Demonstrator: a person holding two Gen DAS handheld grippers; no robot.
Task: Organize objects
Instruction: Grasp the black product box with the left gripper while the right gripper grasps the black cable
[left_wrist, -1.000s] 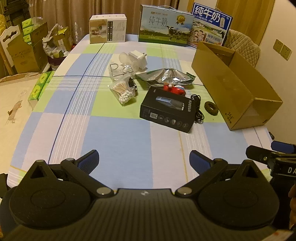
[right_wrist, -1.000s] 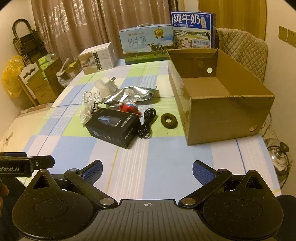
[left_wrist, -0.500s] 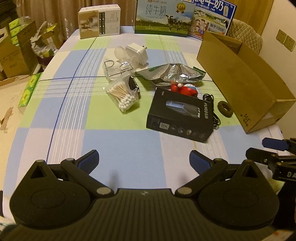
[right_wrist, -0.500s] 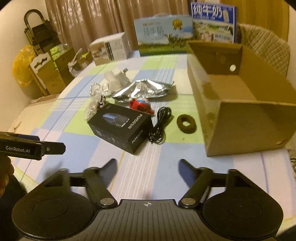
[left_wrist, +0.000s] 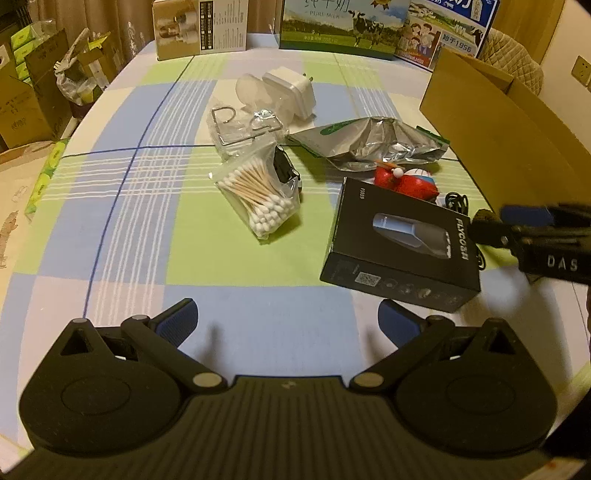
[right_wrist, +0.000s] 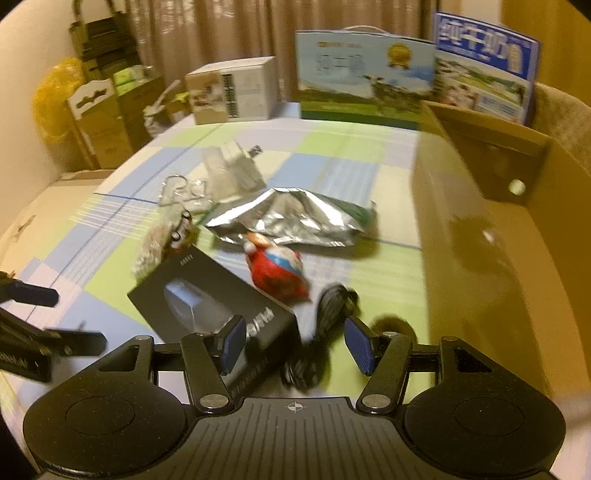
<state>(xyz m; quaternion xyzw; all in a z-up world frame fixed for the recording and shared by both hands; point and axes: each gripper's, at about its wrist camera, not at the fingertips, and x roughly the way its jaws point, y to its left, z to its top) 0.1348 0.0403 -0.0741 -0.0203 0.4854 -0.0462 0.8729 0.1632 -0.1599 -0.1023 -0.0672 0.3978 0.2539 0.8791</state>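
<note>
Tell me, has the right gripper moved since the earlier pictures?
Yes. The right gripper has gone forward and down toward the black cardboard shaver box, beside the open brown cardboard box.

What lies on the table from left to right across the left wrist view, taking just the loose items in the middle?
Bag of cotton swabs → red toy → black shaver box → right gripper at the edge. The foil pouch and the charger are left out, since they overlap the others' span.

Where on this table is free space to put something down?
Free: the cloth between the left claw and the cotton swab bag, and the left side. Crowded: around the black box, red toy and foil bag.
</note>
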